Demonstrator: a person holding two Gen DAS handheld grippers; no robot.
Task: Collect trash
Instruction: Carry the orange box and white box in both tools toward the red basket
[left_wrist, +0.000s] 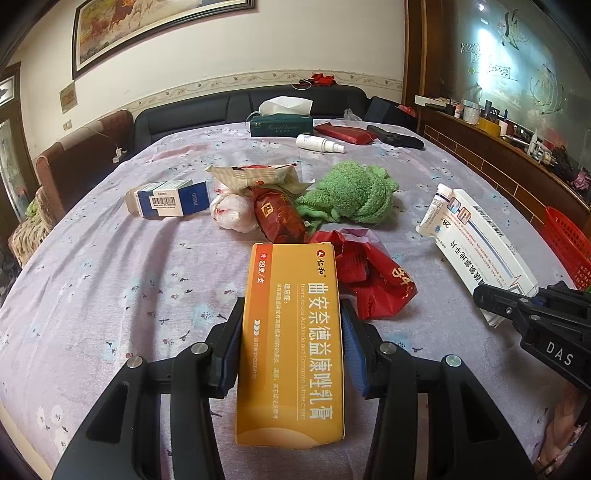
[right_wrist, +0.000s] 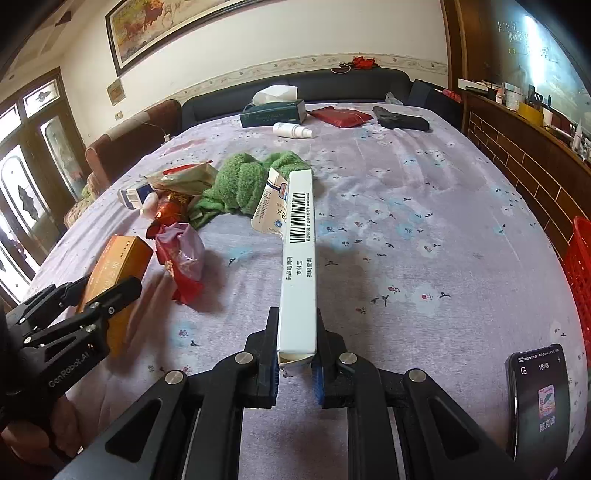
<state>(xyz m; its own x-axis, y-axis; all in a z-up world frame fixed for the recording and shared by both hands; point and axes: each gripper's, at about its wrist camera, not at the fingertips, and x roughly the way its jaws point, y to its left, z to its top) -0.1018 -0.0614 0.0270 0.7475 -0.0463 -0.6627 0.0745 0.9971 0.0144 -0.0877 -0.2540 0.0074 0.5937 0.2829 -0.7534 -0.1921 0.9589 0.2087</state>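
My left gripper (left_wrist: 293, 343) is shut on a long orange medicine box (left_wrist: 291, 332), held above the table. The same orange medicine box (right_wrist: 114, 273) shows at the left of the right wrist view, in the left gripper (right_wrist: 107, 295). My right gripper (right_wrist: 295, 354) is shut on a flat white medicine box (right_wrist: 299, 258) with a barcode, its crumpled flap open at the far end. In the left wrist view that white medicine box (left_wrist: 476, 236) sits at the right, with the right gripper (left_wrist: 517, 306) on it. Red wrappers (left_wrist: 369, 273), a blue and white box (left_wrist: 173, 199) and a white wad (left_wrist: 232, 212) lie on the tablecloth.
A green towel (left_wrist: 351, 195) lies mid-table. A tissue box (left_wrist: 280, 123), a white spray bottle (left_wrist: 319, 143), a red pouch (left_wrist: 345, 133) and a black object (left_wrist: 395, 136) sit at the far end. A red basket (right_wrist: 581, 280) stands at the right edge. A phone (right_wrist: 537, 398) lies near right.
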